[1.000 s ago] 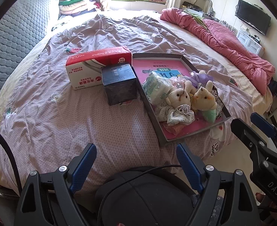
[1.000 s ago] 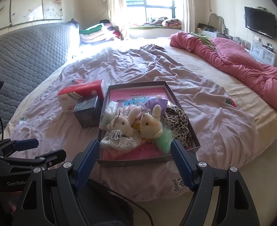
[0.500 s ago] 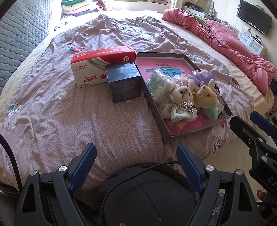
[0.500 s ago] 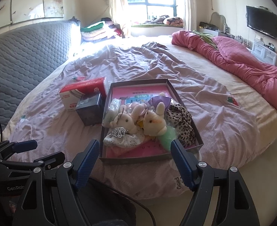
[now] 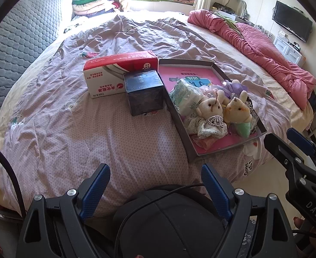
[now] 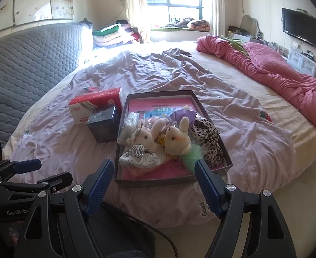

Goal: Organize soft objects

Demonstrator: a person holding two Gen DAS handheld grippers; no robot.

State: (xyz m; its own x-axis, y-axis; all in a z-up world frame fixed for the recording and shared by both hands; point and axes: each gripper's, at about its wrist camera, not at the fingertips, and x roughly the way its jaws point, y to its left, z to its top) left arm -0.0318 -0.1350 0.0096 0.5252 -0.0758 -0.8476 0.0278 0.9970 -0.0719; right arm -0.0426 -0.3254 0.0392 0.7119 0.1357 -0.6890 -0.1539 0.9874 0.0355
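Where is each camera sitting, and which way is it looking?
Left wrist: sits on the left gripper, looking down over the bed at the tray of plush toys; its open blue fingers and the right gripper's side show.
Right wrist: sits on the right gripper, facing the tray straight on; its open fingers and the left gripper's side show.
Both share: tray, red tissue box, dark box, pink quilt.

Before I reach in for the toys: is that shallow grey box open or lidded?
Open. The grey box has no lid; two plush rabbits and its pink floor show from above.
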